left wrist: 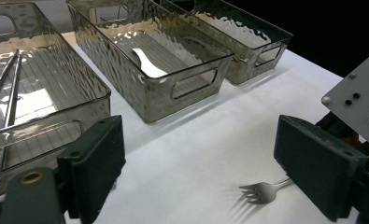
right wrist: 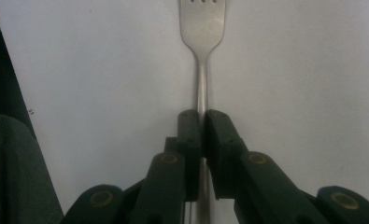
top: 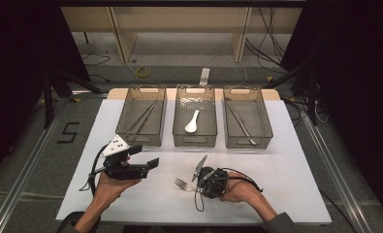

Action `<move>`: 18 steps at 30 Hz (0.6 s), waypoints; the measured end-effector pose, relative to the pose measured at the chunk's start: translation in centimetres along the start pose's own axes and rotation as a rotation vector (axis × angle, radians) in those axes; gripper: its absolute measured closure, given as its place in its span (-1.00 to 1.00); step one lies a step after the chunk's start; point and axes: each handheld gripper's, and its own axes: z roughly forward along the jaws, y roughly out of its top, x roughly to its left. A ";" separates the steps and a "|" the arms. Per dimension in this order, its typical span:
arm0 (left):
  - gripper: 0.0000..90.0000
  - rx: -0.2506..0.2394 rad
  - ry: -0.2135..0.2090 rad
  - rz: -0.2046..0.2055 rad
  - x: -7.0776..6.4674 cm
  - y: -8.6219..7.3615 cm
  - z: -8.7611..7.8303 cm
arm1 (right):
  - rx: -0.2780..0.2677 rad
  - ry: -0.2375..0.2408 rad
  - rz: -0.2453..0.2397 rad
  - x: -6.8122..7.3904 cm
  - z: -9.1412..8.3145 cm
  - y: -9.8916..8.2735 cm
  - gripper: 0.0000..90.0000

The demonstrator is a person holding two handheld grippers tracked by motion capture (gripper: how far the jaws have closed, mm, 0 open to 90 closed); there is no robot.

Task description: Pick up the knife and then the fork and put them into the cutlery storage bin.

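A metal fork (top: 181, 184) lies low over the white table top, tines pointing left. My right gripper (right wrist: 202, 122) is shut on the fork (right wrist: 201, 28) handle, its two jaws pressed against the stem. The fork's tines (left wrist: 259, 191) also show in the left gripper view, between that gripper's jaws but farther off. My left gripper (top: 148, 160) is held above the table's left front, jaws wide open with nothing between them, pointing right toward the fork. The right gripper's grey plate (left wrist: 359, 95) appears at the right of the left gripper view.
Three clear bins stand in a row at the back: the left bin (top: 141, 116) holds long metal tongs (left wrist: 7, 95), the middle bin (top: 195, 116) a white spoon (top: 192, 121), the right bin (top: 247, 119) a thin metal utensil. The white mat (top: 286, 160) covers the table.
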 end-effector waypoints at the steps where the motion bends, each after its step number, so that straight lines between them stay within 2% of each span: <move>1: -0.65 0.001 -0.001 0.001 0.0 0.0 0.0 | -0.007 -0.001 0.007 0.0 0.0 0.0 0.89; 3: -0.65 0.001 -0.001 0.001 0.0 0.0 0.0 | -0.010 0.004 0.032 0.0 0.0 0.0 0.89; 8: -0.65 -0.002 -0.001 0.001 0.1 0.0 0.0 | -0.049 0.010 0.044 -0.5 -0.3 -0.2 0.89; 11: -0.65 -0.003 0.002 0.001 0.1 0.0 0.0 | -0.076 0.008 0.049 -1.0 -1.1 -0.4 0.89; 13: -0.65 -0.008 0.003 -0.004 0.1 0.0 0.0 | -0.097 0.013 0.066 -1.3 -1.7 -0.7 0.89; 14: -0.65 -0.004 0.003 0.000 0.1 0.0 -0.1 | -0.107 0.017 0.101 -1.4 -2.1 -0.8 0.89; 15: -0.65 -0.004 0.002 0.002 0.1 0.0 0.0 | -0.121 0.012 0.093 -1.7 -2.3 -0.9 0.89; 16: -0.65 -0.003 0.002 0.000 0.0 0.0 0.0 | -0.121 0.017 0.117 -1.9 -2.8 -1.1 0.89; 18: -0.65 -0.003 0.002 -0.001 0.0 0.0 0.0 | -0.145 0.004 0.128 -2.4 -3.5 -1.4 0.89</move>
